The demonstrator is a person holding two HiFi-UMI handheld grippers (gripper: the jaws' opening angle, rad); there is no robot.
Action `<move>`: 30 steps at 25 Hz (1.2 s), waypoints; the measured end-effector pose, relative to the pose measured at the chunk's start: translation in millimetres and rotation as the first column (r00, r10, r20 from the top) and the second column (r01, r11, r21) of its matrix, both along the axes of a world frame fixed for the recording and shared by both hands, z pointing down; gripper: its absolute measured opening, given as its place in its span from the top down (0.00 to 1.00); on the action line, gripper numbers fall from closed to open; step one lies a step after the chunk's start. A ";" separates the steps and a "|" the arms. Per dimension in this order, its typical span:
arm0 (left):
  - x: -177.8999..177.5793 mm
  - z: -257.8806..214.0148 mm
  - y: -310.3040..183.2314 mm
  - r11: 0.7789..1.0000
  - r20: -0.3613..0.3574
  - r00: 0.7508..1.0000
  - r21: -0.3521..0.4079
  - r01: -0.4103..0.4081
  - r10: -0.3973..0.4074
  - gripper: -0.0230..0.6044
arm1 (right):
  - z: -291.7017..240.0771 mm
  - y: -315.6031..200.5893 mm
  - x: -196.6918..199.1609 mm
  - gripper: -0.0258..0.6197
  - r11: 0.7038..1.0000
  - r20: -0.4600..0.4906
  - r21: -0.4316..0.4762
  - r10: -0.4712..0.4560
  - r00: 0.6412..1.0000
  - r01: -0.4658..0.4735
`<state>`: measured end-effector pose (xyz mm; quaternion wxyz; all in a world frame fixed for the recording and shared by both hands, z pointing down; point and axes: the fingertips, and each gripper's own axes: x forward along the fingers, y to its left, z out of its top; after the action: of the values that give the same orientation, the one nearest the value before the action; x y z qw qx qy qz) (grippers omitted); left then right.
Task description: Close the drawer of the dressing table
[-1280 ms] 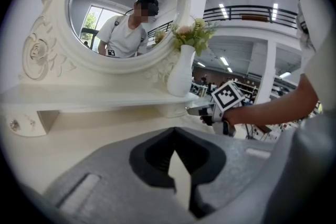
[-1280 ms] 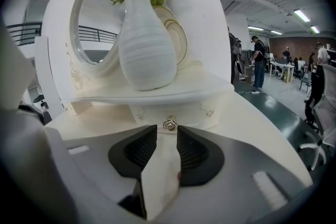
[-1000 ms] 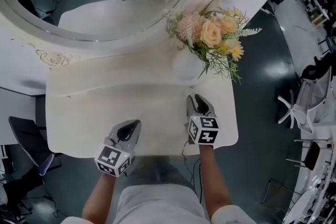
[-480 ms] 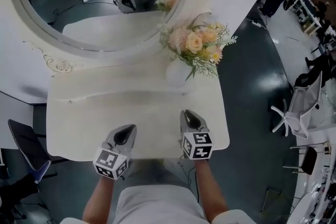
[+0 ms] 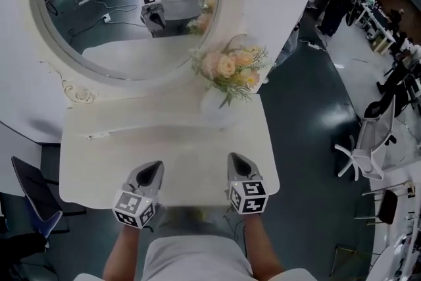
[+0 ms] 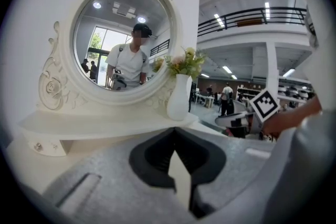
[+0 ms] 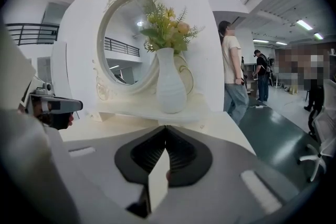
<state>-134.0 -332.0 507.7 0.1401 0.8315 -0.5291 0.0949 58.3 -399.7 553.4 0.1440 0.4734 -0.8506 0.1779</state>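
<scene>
The cream dressing table (image 5: 131, 141) lies below me, and its top hides the drawer front in the head view. My left gripper (image 5: 152, 168) hovers over the front edge, shut on nothing. My right gripper (image 5: 237, 158) hovers over the front edge further right. Its jaws have just been closing and now stand shut with nothing between them. In the left gripper view the jaws (image 6: 175, 129) meet in front of a small knobbed drawer (image 6: 44, 145) under the mirror shelf. In the right gripper view the jaws (image 7: 166, 127) point at the white vase (image 7: 170, 86).
A round mirror (image 5: 125, 3) rises at the back of the table. The white vase (image 5: 214, 108) with flowers (image 5: 230, 66) stands at the back right. A white chair (image 5: 362, 148) is on the floor to the right and a dark chair (image 5: 33, 191) to the left.
Both grippers have drawn back toward the table's front edge and lifted. The right gripper's jaws have closed. The table looks smaller and more of the mirror shows.
</scene>
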 end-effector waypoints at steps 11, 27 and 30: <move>-6.9 -32.8 9.0 0.996 0.018 0.999 0.081 0.035 -0.036 0.97 | -36.0 25.4 28.5 0.96 0.997 0.040 0.067 0.035 0.999 -0.037; -21.0 -80.4 13.6 0.979 0.013 0.997 0.188 0.077 -0.081 0.97 | -84.8 41.8 46.1 0.96 0.980 0.028 0.192 0.047 0.999 -0.051; -21.4 -87.1 12.6 0.975 0.009 0.997 0.207 0.077 -0.080 0.97 | -91.1 43.1 47.9 0.96 0.976 0.018 0.212 0.050 0.999 -0.052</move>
<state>-155.4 -319.4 420.7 0.0522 0.8192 -0.5697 0.0409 106.2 -356.6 462.3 0.0826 0.5065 -0.8532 0.0925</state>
